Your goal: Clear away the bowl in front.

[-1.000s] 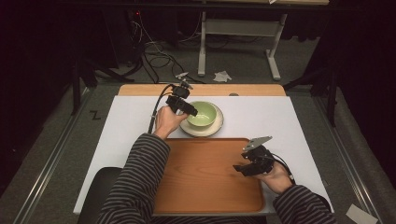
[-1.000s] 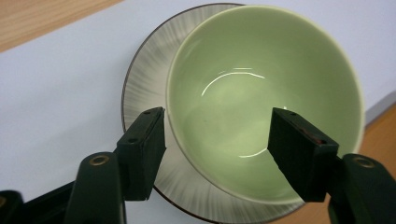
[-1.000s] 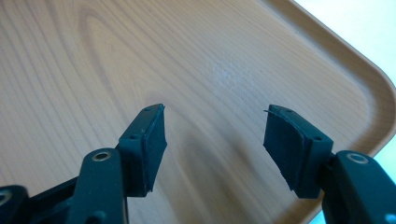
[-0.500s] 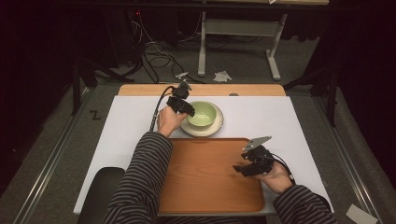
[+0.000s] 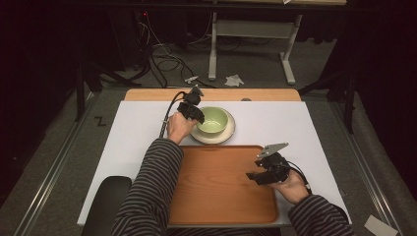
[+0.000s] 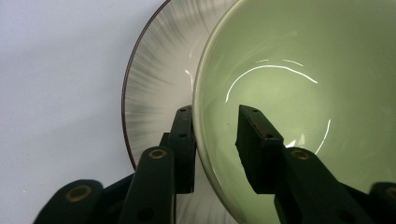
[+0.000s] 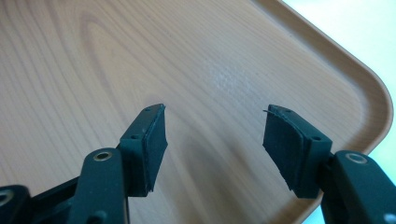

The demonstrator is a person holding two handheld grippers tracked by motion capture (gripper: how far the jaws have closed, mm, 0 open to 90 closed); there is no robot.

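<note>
Glossy pale-green round bowl [image 6: 299, 88] sits on a shallow plate [image 6: 159, 88] with fine radial streaks and a dark rim, just beyond the rounded woodgrain tray [image 7: 369, 98]. Left tongs [image 6: 215, 135] straddle the bowl wall, jaws lately closing, not yet pinching. Right tongs [image 7: 215, 135] stand apart, empty, above the tray.
</note>
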